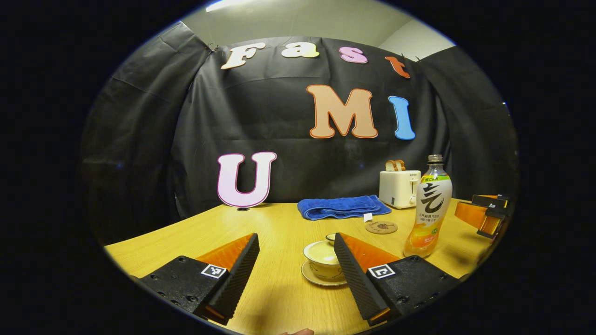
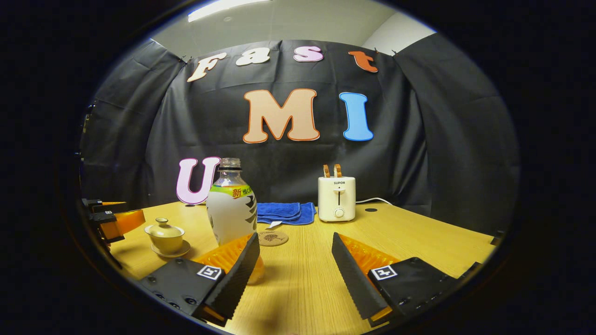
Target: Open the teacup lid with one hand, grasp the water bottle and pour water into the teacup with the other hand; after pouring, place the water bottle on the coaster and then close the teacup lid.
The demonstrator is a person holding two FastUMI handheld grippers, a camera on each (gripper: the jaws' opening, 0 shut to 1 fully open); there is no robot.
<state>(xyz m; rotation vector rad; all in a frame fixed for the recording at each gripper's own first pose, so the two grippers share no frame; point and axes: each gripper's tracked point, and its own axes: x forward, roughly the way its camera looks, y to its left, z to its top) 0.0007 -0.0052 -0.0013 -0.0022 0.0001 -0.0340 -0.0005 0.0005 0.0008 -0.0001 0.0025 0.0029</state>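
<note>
- Your left gripper (image 1: 295, 265) stands wide open over the yellow wooden table (image 1: 279, 218) and holds nothing; its spread fingers frame the space just left of the cup.
- The small cream ceramic teacup (image 1: 322, 259) sits on its saucer with the domed lid (image 2: 163, 227) in place, near the table's front edge. Judge it light, glazed and slippery, and breakable: take the lid by its little top knob, squarely, and lift straight up.
- The round brown coaster (image 1: 381, 227) lies flat behind the cup, near the folded blue towel (image 1: 342, 206).
- The clear plastic water bottle (image 1: 429, 207) with its white and orange label stands upright just right of the cup, uncapped as far as you can tell. Expect a thin wall that gives under pressure; grip the mid-body firmly but gently.
- Your right gripper (image 2: 295, 265) is also fully open and empty, with the bottle beside its left finger.
- The white toaster (image 1: 399, 187) stands well back.
</note>
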